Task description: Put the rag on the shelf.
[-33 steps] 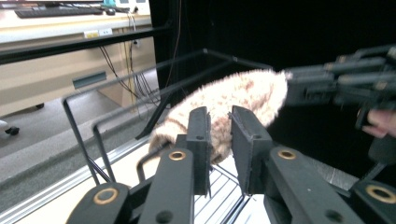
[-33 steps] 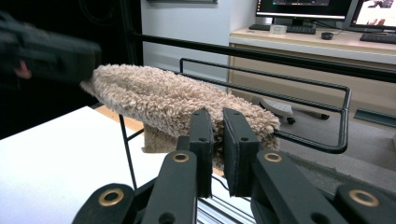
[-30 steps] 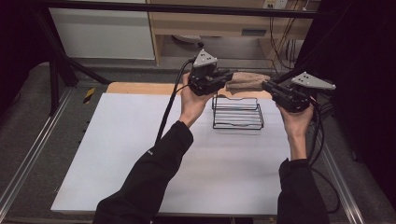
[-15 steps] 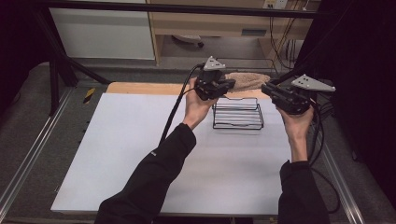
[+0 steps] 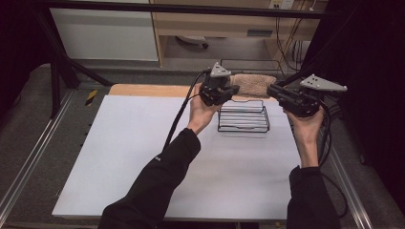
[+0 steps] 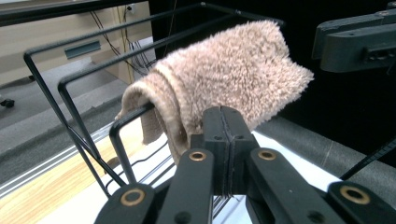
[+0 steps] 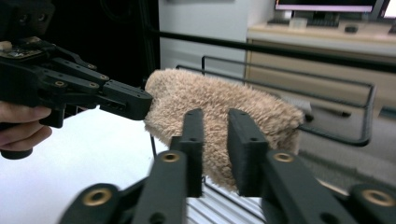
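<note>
Towel [image 6: 224, 79] on rack [image 6: 70, 107], far end hidden

A fluffy beige folded towel [image 6: 233, 79] is draped over the top rear bar of a black wire rack [image 5: 243, 119], its ends hanging down.

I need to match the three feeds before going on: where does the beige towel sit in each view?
High view: the beige towel lies over the far top rail of the black wire rack, between the two grippers.
Left gripper view: the towel is at centre, draped on the rail just above the closed jaws.
Right gripper view: the towel is at centre, behind the jaws.
Shared landmark: the wire rack, in all three views.
</note>
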Demonstrator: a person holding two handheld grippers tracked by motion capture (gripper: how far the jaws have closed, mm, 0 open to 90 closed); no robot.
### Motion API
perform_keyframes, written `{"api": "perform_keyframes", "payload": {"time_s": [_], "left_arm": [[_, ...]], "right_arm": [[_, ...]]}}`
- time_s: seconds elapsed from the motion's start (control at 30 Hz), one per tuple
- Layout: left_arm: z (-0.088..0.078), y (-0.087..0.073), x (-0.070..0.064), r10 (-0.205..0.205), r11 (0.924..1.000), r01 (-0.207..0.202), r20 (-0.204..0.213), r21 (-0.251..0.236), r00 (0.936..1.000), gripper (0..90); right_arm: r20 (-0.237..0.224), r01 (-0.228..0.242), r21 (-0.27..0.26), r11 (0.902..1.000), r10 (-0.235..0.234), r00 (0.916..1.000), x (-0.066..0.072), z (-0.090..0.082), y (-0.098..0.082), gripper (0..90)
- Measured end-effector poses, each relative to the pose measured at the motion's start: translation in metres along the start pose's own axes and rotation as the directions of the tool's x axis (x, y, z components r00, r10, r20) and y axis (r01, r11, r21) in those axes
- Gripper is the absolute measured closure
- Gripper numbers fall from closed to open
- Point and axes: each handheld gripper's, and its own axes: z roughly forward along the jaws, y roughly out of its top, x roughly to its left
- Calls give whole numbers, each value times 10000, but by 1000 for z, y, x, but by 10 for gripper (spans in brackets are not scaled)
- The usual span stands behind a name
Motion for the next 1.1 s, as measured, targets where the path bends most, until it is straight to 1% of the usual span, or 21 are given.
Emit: {"api": "perform_keyframes", "payload": {"time_s": [0.1,0.17,0.27,0.33,0.37,0.4,0.47,0.57,0.7,0.77,0.87,0.97,1.1], "left_arm": [[3,-3,0,32,9999,-31,-54,98,10000,889],[5,-5,1,68,9999,-67,-116,135,9999,888],[8,-8,3,3,9998,1,-216,199,9998,888],[10,-9,5,-65,9998,70,-241,182,9997,887],[10,-9,5,-68,9998,73,-254,198,9997,888],[11,-10,5,-63,9998,68,-259,183,9996,888],[12,-10,6,-77,9999,81,-264,149,9996,887],[11,-10,6,-79,9999,82,-239,137,9997,886],[7,-10,4,-32,9999,33,-149,101,9999,876],[4,-10,3,-3,10000,4,-144,78,9999,870],[-2,-9,3,14,10000,-14,-101,25,9999,853],[-8,-10,3,5,10000,-5,-122,12,9999,822],[-18,-13,3,-9,10000,9,-127,-18,9999,750]], "right_arm": [[126,-261,458,9986,255,9996,0,8,-5,893],[220,-527,616,9967,514,9984,-2,13,-11,900],[577,-663,803,9946,617,9964,-6,20,-19,900],[831,-658,874,9940,586,9948,-7,23,-22,900],[937,-606,890,9942,522,9942,-8,24,-24,900],[989,-654,847,9943,569,9935,-9,25,-25,900],[989,-693,742,9948,618,9932,-10,26,-26,900],[958,-640,691,9956,573,9938,-10,25,-27,895],[846,-508,562,9971,460,9954,-8,21,-25,860],[729,-544,483,9973,508,9960,-6,17,-23,845],[619,-446,482,9978,416,9972,-3,13,-19,793],[458,-473,492,9977,450,9979,0,9,-15,749],[473,-396,551,9977,370,9982,5,5,-9,672]]}}
